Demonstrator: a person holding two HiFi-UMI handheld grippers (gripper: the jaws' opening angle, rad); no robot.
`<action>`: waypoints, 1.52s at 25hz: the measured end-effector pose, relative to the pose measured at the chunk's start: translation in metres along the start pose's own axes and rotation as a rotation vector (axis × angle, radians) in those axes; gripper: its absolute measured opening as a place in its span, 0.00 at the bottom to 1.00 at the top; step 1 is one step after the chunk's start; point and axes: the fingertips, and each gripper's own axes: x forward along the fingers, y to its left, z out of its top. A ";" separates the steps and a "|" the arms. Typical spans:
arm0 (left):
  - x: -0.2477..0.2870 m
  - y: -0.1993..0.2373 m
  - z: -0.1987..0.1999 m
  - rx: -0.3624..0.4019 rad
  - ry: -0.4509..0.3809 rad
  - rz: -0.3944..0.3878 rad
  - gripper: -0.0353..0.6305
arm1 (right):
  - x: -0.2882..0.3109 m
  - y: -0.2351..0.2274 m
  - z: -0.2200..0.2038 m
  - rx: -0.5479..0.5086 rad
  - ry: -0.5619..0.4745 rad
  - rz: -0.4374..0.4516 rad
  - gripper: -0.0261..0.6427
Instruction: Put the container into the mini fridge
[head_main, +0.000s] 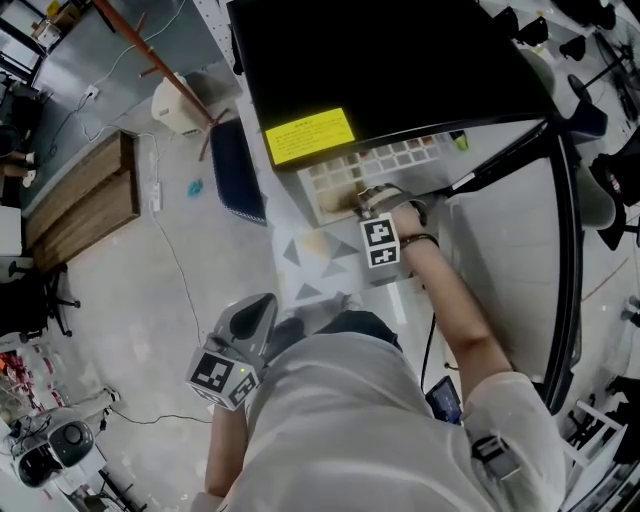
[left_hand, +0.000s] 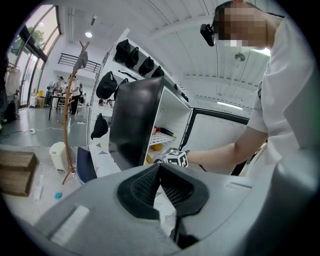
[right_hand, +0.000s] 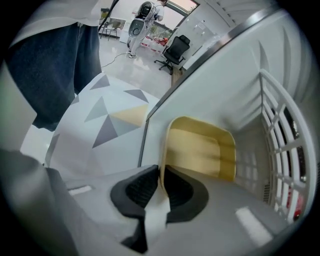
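A pale workshop floor (head_main: 150, 330) strung with cables runs under everything, and a mat (head_main: 310, 255) printed with grey and yellow triangles lies on it. The black-topped mini fridge (head_main: 380, 60) stands at the mat's far edge. Its door (head_main: 500, 270) is swung wide to the right, and the white inside has a wire rack (right_hand: 285, 145).

The container (right_hand: 200, 150) is inside that white compartment, just beside the rack. It is a shallow yellow tub with rounded corners and a thin wall, and it looks empty. I would judge it light, smooth plastic: stiff enough to carry by one edge, though the rim may flex and could slide out of a slack pinch. The rim is the natural place to take it, since the sides look too broad to span. Whether its base rests on the fridge's floor is hard to tell from this angle.

The right tongs (right_hand: 161, 187) are nearly closed, with the tub's near rim standing edge-on between the two dark pads, which pinch it. The left tongs (left_hand: 160, 187) hang low at the person's left side, well apart from the fridge, with pads together and nothing between them
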 end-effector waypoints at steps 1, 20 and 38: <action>0.000 0.000 0.000 0.000 -0.001 0.000 0.06 | 0.000 -0.002 0.000 0.003 0.000 -0.003 0.09; 0.003 0.000 0.001 0.002 -0.004 -0.035 0.06 | -0.009 -0.012 0.001 0.110 -0.009 -0.023 0.34; 0.035 -0.002 0.023 0.077 -0.006 -0.252 0.06 | -0.113 -0.036 0.023 0.578 -0.145 -0.204 0.05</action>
